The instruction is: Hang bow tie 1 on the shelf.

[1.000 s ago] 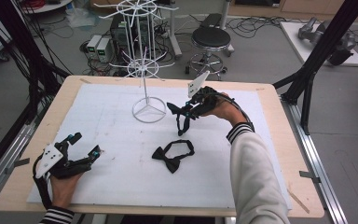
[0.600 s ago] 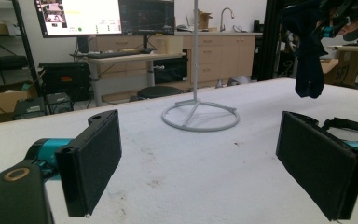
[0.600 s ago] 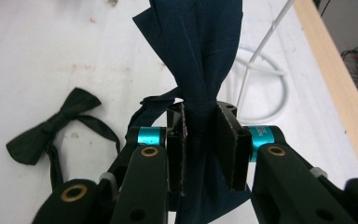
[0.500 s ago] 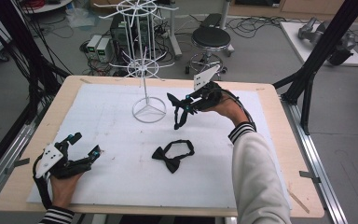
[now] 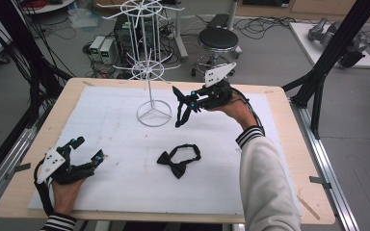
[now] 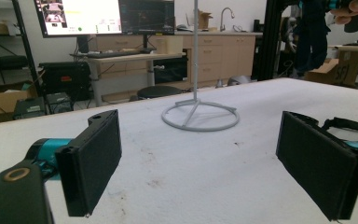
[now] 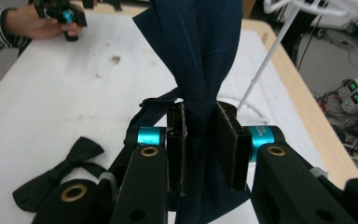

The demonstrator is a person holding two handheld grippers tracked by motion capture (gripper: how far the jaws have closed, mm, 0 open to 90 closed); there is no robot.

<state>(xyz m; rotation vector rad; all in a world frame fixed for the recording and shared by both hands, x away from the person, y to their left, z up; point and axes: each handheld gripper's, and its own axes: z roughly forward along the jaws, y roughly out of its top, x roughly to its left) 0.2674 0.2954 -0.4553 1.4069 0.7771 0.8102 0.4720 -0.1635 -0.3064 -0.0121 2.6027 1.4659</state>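
Left gripper (image 5: 84, 153), high view: held in the person's left hand (image 5: 66, 187) low over the near left part of the white mat (image 5: 101, 125), its jaws spread wide with nothing between them. In the left gripper view the two black pads (image 6: 93, 158) stand far apart, bare mat lying in the gap; straight ahead of the jaws, well beyond their tips, stands the round base of the white wire rack (image 6: 199, 116).

Centre, high view: the wire rack (image 5: 151, 72) rises from the far part of the mat. A black bow tie (image 5: 178, 161) lies flat on the mat, well apart from both grippers, nearer the person than the rack.

Right gripper (image 5: 187, 99), high view: held in the person's right hand (image 5: 231, 103) above the mat, just beside the rack's base, its jaws pinching a dark blue bow tie (image 5: 182, 113) that hangs below the tips, clear of the mat. In the right gripper view the pads (image 7: 228, 144) press on the gathered middle of the dark blue bow tie (image 7: 196, 51), whose cloth fans out beyond the tips; the black bow tie (image 7: 60, 175) lies to the lower left of the jaws.
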